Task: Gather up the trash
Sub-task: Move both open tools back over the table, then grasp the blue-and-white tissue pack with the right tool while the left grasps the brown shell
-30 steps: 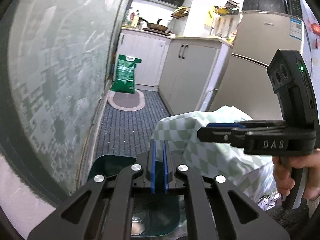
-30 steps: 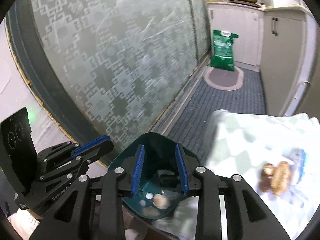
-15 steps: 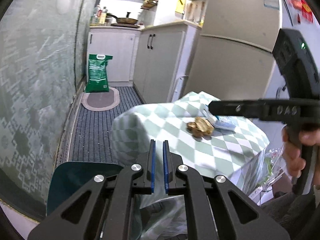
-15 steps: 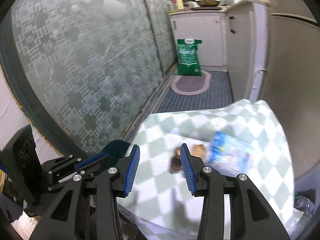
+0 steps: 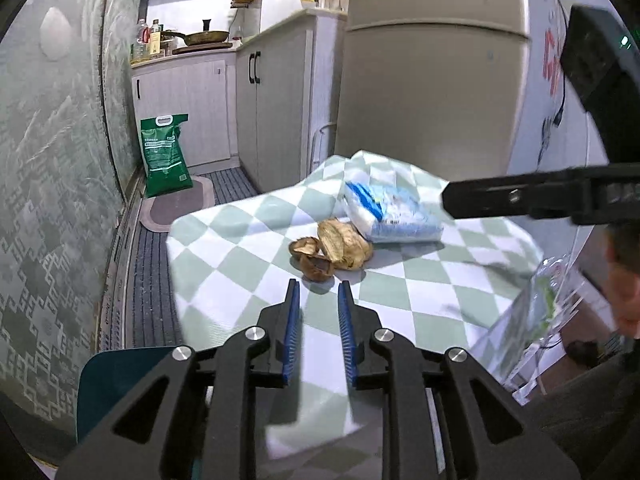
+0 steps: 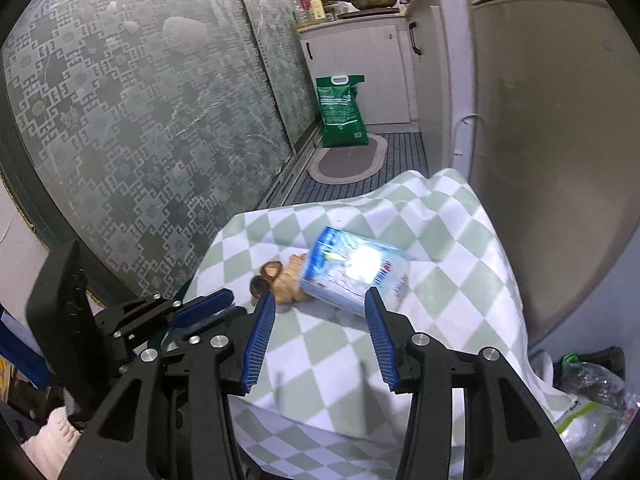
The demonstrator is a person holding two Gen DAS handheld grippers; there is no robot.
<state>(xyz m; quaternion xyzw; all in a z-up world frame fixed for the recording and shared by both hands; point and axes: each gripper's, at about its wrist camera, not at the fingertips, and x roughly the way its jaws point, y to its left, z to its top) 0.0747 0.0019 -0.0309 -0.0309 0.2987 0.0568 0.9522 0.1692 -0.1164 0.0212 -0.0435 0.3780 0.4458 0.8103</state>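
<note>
From the left wrist we've got our left gripper (image 5: pixel 318 286) hanging just short of the brown peels (image 5: pixel 332 249) on the checked cloth (image 5: pixel 224 268), its jaws just cracked open to a narrow gap, nothing between them. Over on the right wrist, our right gripper (image 6: pixel 320 304) has been spreading wider and sits empty right in front of the blue-and-white packet (image 6: pixel 352 274), which looks like it's touching the peels, though blur makes that iffy.

We see a frosted patterned sliding door (image 6: pixel 132 120), white kitchen cabinets (image 5: pixel 272 92), a beige fridge (image 5: pixel 432 80) and striped dark floor matting (image 5: pixel 152 280)
</note>
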